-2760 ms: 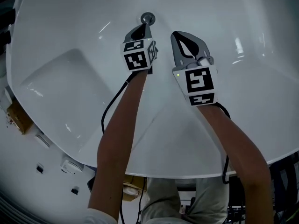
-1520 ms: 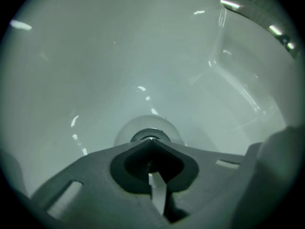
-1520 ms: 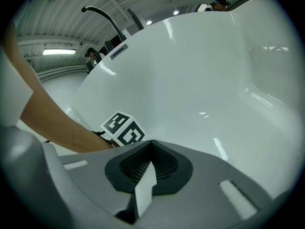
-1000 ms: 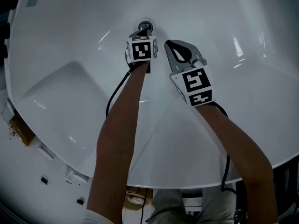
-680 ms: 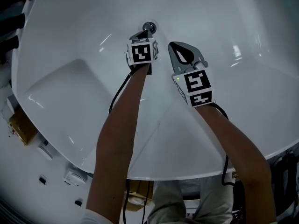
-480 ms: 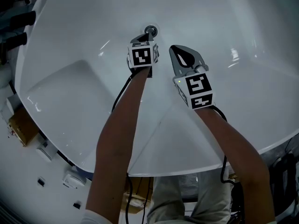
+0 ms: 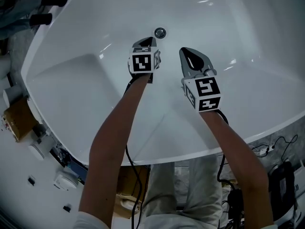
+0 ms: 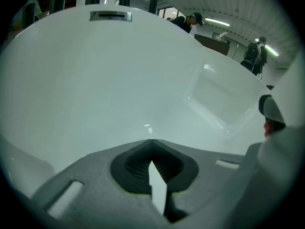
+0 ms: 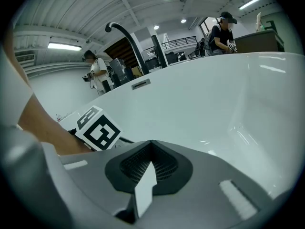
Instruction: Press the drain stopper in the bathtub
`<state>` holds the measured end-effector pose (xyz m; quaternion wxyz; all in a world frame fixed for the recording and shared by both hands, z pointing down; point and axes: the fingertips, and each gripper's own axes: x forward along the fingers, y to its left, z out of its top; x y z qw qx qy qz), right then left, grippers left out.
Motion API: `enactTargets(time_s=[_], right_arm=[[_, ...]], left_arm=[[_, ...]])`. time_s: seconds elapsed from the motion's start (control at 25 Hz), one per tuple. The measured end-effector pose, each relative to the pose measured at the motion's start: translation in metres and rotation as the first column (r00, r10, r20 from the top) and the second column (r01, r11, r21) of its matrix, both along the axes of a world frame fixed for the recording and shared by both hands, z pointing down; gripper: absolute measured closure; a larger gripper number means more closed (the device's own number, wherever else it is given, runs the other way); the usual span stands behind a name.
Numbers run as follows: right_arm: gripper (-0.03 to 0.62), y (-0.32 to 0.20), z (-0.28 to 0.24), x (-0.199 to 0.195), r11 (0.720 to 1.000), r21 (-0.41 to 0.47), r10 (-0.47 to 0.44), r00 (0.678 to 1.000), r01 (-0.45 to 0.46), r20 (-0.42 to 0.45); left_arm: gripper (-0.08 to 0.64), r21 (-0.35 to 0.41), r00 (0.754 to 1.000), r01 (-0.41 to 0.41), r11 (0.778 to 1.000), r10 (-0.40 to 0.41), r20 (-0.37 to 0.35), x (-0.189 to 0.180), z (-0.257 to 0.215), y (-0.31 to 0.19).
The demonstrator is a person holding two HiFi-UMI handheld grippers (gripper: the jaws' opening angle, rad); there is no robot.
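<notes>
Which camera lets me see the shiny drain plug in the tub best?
The head view: the drain stopper is a round metal disc in the bathtub, just beyond the left gripper. Neither gripper view shows it, only white tub wall.

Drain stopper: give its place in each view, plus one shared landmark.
Head view: drain stopper top centre, on the tub floor just beyond the left gripper.
Left gripper view: not in it.
Right gripper view: not in it.
Landmark: overflow slot on the tub wall, in both gripper views.
</notes>
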<state>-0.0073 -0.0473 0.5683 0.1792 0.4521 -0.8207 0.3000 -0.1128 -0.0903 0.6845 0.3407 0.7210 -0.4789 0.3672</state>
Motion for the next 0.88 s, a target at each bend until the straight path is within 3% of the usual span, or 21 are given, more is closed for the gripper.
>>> enactTargets(time_s=[0.4,0.72,0.88], right_arm=[[0.592,0.024,-0.096,-0.009,0.999,0.039,-0.002,1.000,0.002,-0.011],[0.592,0.037,-0.155,-0.025,0.999,0.013,-0.042,0.999,0.043,-0.025],[0.591,0.037,-0.193,-0.031,0.999,0.026,-0.030,1.000,0.030,0.001]], left_arm=[[0.563,0.056,0.996,-0.067,0.996,0.070,-0.062,-0.006,-0.114,0.034],[0.563,0.129,0.986,-0.141,0.982,0.151,-0.072,-0.005,-0.202,0.070],[0.563,0.160,0.978,-0.121,0.980,0.146,-0.150,0.002,-0.255,0.085]])
